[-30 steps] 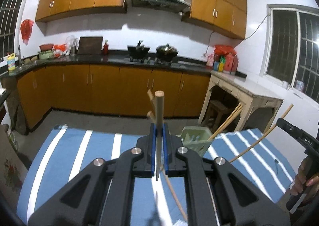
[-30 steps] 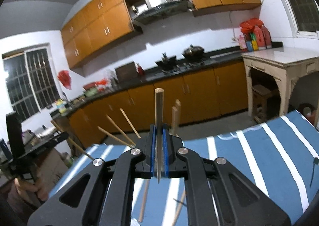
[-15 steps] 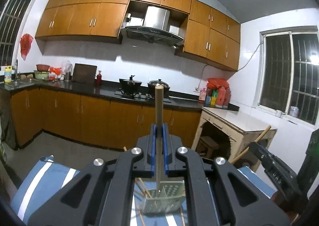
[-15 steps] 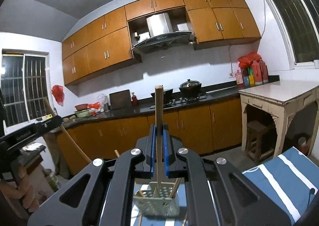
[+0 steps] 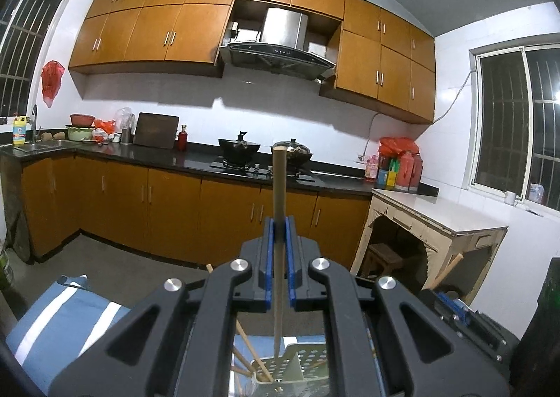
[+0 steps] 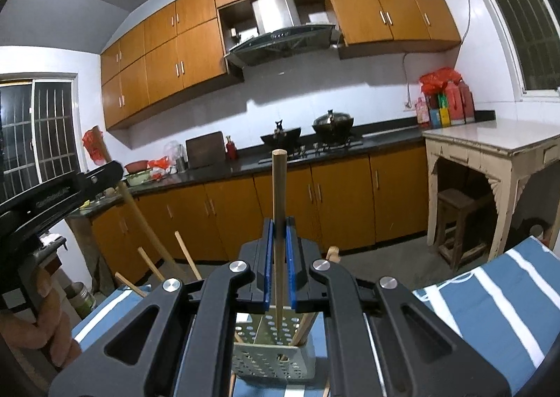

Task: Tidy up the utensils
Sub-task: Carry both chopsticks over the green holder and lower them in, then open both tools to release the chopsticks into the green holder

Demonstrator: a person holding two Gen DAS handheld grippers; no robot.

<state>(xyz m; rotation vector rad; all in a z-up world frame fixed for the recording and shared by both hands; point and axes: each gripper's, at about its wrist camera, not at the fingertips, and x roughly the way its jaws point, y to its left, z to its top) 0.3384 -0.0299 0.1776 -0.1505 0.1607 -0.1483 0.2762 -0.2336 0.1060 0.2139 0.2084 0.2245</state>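
Both my claws now above the perforated holder (image 6: pixel 271 358): left claw (image 5: pixel 279 257) clenched on chopstick (image 5: pixel 279 222), right claw (image 6: pixel 279 257) clenched on chopstick (image 6: pixel 279 222); tips over holder, insertion next

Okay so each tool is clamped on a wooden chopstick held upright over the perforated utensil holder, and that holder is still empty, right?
Not quite: the perforated utensil holder is not empty. The right wrist view shows several chopsticks already standing in it. The rest holds: the left tool and the right tool are each clamped on an upright wooden chopstick above the holder.
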